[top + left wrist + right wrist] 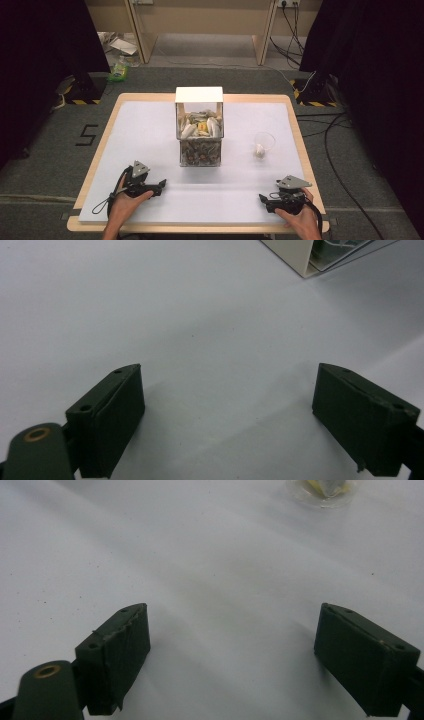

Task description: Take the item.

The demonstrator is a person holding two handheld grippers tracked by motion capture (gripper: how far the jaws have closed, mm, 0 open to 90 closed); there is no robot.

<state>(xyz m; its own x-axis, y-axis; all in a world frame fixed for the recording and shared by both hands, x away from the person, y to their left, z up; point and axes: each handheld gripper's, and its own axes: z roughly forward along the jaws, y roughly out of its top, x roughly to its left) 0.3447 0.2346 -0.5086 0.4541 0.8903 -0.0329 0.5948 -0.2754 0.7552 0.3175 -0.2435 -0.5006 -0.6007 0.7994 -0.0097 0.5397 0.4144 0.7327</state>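
A clear box (199, 134) with a white lid stands at the table's middle, holding several pale packets above and small brownish items below. A clear plastic cup (263, 143) with something small and white inside stands to its right. My left gripper (161, 186) rests on the white sheet at the front left, jaws wide apart with nothing between them. In the left gripper view its open gripper (227, 415) faces bare sheet, the box corner (320, 255) at top right. My right gripper (262, 199) lies at the front right, open and empty; in its own view the gripper (232, 657) faces the cup base (324, 489).
A white sheet (150, 135) covers the wooden table (107, 116). Black curtains hang on both sides. Cables (332, 145) run over the grey floor at the right. Past the table, a green object (119, 70) and papers lie on the floor.
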